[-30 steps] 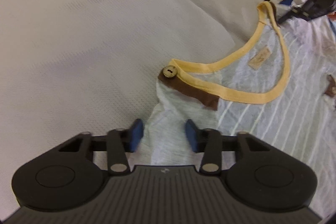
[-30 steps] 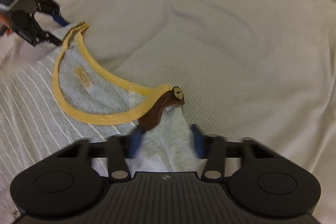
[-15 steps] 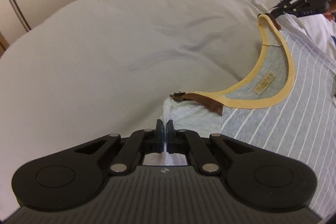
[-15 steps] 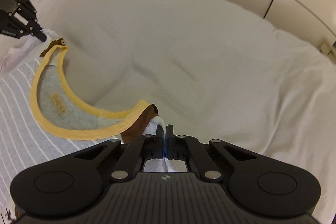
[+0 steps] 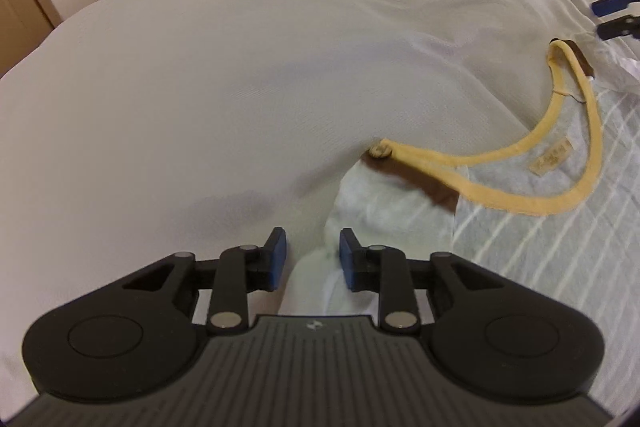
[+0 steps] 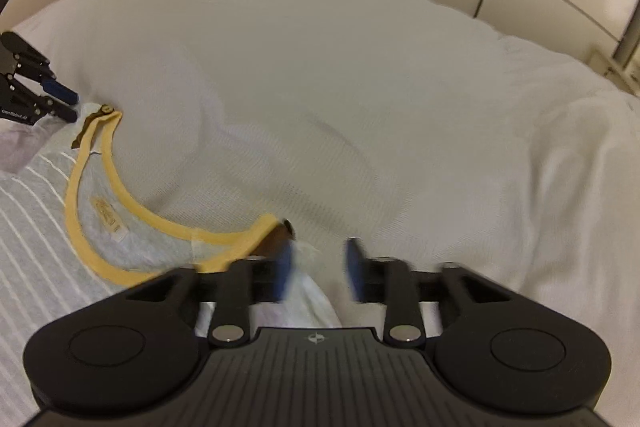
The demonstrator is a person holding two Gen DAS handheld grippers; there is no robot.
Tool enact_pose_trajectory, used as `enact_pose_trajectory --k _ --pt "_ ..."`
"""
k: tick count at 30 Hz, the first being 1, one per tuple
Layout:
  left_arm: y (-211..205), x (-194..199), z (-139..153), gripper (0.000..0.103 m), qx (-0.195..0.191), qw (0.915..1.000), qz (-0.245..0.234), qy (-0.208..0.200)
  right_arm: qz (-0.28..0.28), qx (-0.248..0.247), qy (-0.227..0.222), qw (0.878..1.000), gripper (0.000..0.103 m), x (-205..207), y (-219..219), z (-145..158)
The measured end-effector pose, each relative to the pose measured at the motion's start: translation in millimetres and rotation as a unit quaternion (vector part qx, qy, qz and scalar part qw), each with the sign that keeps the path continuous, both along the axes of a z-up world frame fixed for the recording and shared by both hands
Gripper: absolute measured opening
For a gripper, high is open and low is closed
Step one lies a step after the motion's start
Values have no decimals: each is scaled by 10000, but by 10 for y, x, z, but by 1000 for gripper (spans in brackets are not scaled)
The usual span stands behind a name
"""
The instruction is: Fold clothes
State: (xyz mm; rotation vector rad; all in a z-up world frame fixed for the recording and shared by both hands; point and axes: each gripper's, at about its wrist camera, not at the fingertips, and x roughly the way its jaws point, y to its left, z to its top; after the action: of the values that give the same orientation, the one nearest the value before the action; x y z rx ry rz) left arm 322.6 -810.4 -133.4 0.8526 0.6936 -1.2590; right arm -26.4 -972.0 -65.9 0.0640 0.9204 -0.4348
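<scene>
Left gripper (image 5: 313, 259) angled down, jaws opening, shoulder cloth of striped shirt (image 5: 540, 227) loose between pads. Right gripper (image 6: 319, 269) likewise tilted, opening over other shoulder. Shirt flat on bed (image 5: 240, 67); yellow collar (image 5: 520, 203) at 2 o'clock.

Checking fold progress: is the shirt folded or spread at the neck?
Spread: the shirt lies flat, yellow neckline open, label showing.

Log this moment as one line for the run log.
stage: shirt flat on bed | left gripper: opening, sleeve between jaws | right gripper: opening, sleeve between jaws | collar: spread open
</scene>
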Motion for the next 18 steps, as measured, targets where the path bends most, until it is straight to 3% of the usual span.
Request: enact_pose_trajectory --k 6,9,12,18 --pt "394 -191 289 24 -185 9996 147 136 -1017 430 193 9937 42 -979 -71 83" --pt "512 -415 317 25 -156 9996 111 228 -1155 605 427 9905 43 -1324 -64 4" --pt "576 -593 264 25 -26 9993 128 347 -986 514 561 9922 49 -1437 -100 -69" --pt "775 -832 249 25 268 9991 -28 334 -908 589 503 9929 46 -1358 -378 -278"
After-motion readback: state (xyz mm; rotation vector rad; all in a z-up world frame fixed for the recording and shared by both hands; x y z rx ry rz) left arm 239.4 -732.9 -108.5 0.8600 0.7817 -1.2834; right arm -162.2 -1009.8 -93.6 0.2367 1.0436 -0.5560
